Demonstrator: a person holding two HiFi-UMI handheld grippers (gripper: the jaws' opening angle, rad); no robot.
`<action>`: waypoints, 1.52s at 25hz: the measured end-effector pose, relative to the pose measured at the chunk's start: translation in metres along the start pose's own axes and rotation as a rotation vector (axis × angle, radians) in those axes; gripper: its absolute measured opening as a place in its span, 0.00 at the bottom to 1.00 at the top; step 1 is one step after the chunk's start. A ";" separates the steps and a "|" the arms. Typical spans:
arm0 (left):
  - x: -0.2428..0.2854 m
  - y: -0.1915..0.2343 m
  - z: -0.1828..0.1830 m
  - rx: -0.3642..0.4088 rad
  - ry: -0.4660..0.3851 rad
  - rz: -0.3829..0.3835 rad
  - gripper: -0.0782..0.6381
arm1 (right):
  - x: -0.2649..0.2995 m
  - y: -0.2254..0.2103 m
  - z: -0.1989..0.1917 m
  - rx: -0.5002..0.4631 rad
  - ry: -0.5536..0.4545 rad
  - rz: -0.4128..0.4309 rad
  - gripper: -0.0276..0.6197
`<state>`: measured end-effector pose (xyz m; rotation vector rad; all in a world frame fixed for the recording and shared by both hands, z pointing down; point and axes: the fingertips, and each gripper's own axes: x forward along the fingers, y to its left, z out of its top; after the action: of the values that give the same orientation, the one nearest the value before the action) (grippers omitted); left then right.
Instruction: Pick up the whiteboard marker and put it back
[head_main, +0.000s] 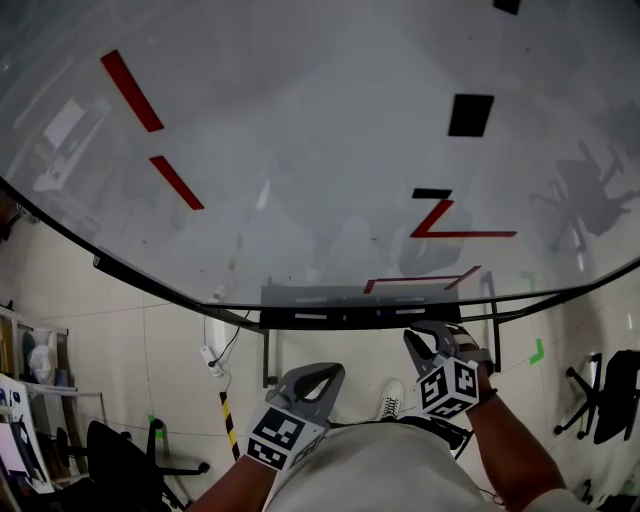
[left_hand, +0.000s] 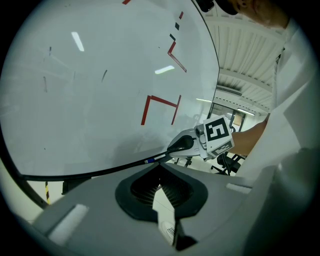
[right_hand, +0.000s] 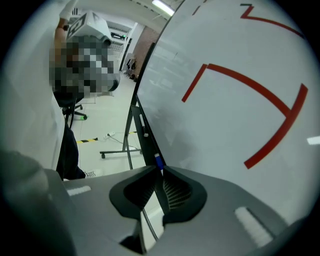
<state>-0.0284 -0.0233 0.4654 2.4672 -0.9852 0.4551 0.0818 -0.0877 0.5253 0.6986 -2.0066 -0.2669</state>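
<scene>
A marker with a blue end (right_hand: 159, 162) lies along the whiteboard's tray (right_hand: 145, 131), just past the tips of my right gripper (right_hand: 161, 172). That gripper is shut and holds nothing. From the left gripper view the same blue end (left_hand: 148, 160) shows on the tray edge, left of my right gripper (left_hand: 175, 148). My left gripper (left_hand: 160, 169) is also shut and empty, lower and left of the tray. In the head view the left gripper (head_main: 330, 371) and the right gripper (head_main: 412, 339) both sit below the tray (head_main: 370, 316). A white marker (right_hand: 143, 123) lies farther along the tray.
The whiteboard (head_main: 300, 150) fills the view ahead, with red strokes (head_main: 445, 225) and a black square (head_main: 470, 114). Its stand legs (head_main: 266, 355) reach the tiled floor. Office chairs (head_main: 600, 395) stand at the right and at the lower left (head_main: 120, 460). A cable (head_main: 212, 350) hangs left of the stand.
</scene>
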 end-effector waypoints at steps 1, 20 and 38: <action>0.000 0.000 0.000 -0.002 0.001 -0.001 0.12 | 0.002 0.000 -0.001 -0.016 0.010 -0.002 0.10; -0.009 0.014 -0.004 -0.056 0.000 0.045 0.12 | 0.040 0.000 -0.019 -0.215 0.137 0.007 0.13; -0.010 0.015 -0.004 -0.061 -0.012 0.046 0.12 | 0.060 0.003 -0.021 -0.288 0.179 0.012 0.13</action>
<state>-0.0465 -0.0249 0.4683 2.3998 -1.0468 0.4191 0.0760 -0.1176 0.5809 0.5086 -1.7571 -0.4595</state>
